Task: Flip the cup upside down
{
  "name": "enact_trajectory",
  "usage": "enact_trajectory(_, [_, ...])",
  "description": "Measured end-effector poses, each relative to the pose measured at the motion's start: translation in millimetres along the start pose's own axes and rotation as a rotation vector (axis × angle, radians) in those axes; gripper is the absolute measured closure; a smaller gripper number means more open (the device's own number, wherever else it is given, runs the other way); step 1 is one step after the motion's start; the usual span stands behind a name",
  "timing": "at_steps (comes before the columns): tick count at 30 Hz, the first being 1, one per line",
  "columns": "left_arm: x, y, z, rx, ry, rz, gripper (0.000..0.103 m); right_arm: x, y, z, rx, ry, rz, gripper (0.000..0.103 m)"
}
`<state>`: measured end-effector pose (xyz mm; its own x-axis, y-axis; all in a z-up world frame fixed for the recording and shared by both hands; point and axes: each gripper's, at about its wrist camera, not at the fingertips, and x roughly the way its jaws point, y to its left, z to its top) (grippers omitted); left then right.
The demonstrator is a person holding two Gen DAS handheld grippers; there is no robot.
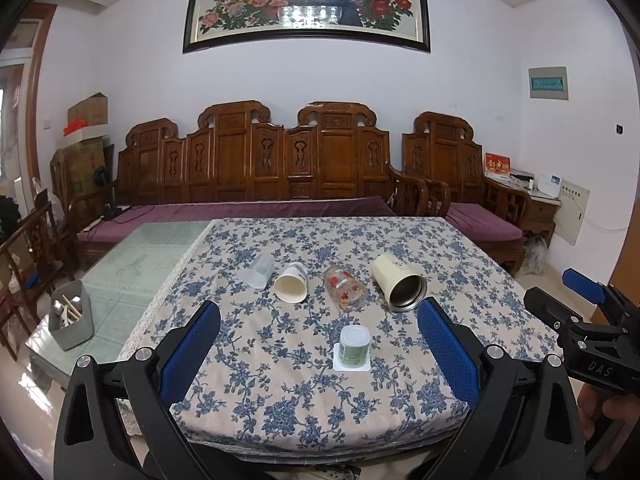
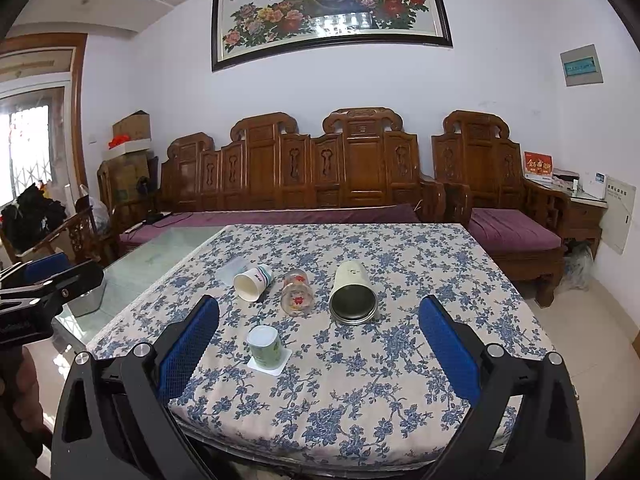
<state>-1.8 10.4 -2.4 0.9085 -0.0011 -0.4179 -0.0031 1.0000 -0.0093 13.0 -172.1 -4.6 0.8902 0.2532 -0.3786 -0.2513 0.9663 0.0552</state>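
Both the left hand-held gripper [image 1: 318, 334] and the right hand-held gripper [image 2: 319, 330] are hovering wide apart, holding nothing. The small green cup [image 1: 353, 346] is standing upside down on the worktop [image 1: 400, 380], near four cups lying sideways.

"DAS" on right tongs [image 1: 581, 294] body.

Before me a small green-labelled cup [image 1: 354, 347] stands upside down on the floral cloth, wide square rim down, apart from the others
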Motion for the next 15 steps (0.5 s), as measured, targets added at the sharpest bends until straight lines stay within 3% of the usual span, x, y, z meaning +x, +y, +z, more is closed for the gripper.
enact_trajectory(15, [-3.1, 1.9, 2.8, 0.002, -0.006, 0.001, 0.008, 0.4, 0.4, -0.4, 0.001, 0.002, 0.002, 0.003])
